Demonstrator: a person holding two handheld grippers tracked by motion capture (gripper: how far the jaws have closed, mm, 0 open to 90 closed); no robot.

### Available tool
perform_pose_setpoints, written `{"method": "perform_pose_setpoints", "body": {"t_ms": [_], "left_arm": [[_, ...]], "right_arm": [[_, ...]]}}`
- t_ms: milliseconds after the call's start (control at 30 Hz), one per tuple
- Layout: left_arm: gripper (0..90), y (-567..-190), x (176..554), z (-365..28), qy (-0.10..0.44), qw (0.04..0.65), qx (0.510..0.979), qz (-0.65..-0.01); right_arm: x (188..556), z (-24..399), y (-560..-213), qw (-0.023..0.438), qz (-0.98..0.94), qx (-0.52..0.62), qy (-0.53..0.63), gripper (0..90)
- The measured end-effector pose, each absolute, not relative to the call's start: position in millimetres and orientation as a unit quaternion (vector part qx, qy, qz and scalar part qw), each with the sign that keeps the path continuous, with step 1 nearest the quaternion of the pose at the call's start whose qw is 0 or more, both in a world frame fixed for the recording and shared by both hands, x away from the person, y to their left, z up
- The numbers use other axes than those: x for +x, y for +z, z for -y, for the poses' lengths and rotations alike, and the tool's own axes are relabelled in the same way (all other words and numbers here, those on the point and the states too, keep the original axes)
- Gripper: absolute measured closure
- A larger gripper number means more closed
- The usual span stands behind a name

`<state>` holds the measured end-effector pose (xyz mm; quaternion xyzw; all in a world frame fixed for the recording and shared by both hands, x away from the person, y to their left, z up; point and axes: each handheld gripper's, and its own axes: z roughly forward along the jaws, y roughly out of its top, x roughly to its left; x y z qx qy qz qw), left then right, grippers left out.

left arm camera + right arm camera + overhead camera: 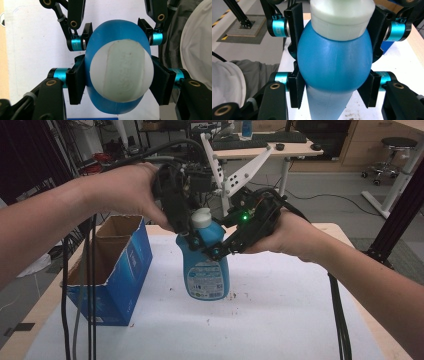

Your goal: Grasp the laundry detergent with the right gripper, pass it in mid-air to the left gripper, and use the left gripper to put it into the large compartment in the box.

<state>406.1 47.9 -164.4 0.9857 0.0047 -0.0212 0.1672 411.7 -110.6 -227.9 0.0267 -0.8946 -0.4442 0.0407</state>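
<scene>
A blue bottle (207, 270) with a white cap (201, 217) stands upright on the white table top (280, 320). My left gripper (192, 234) comes down from above, and its pads (76, 80) press both sides of the bottle's blue shoulder (117, 30) just under the cap (121, 72). My right gripper (220, 247) reaches in from the right. Its pads (295, 90) clamp the blue body (334, 62) a little lower, below the cap (342, 20). Both grippers are shut on the bottle, crossing each other around its neck.
An open blue cardboard box (117, 265) stands at the table's left edge, with black cables (90, 295) hanging in front of it. Behind the table is a desk with a keyboard (240, 142) and a stool (395, 150). Small dark specks lie near the bottle's base.
</scene>
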Motion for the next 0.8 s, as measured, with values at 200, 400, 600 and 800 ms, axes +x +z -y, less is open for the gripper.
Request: {"method": "perform_pose_setpoints", "body": {"t_ms": [200,400,600,800], "left_arm": [[38.5,-165.1,405.2,-48.6,-0.022,0.159,0.987,-0.005],[38.5,-165.8,405.5,-49.8,-0.017,0.147,0.989,-0.016],[38.5,-163.7,405.5,-52.8,-0.028,0.143,0.989,-0.018],[38.5,-159.3,410.9,-60.4,-0.023,0.141,0.989,-0.049]], "right_arm": [[410.9,107.2,-229.6,0.041,0.896,0.029,-0.442,44.5],[404.4,101.2,-230.8,0.046,0.902,0.024,-0.428,29.0],[415.0,105.8,-232.9,0.042,0.900,0.003,-0.435,22.0],[418.7,111.7,-236.0,0.032,0.912,-0.021,-0.409,13.4]]}}
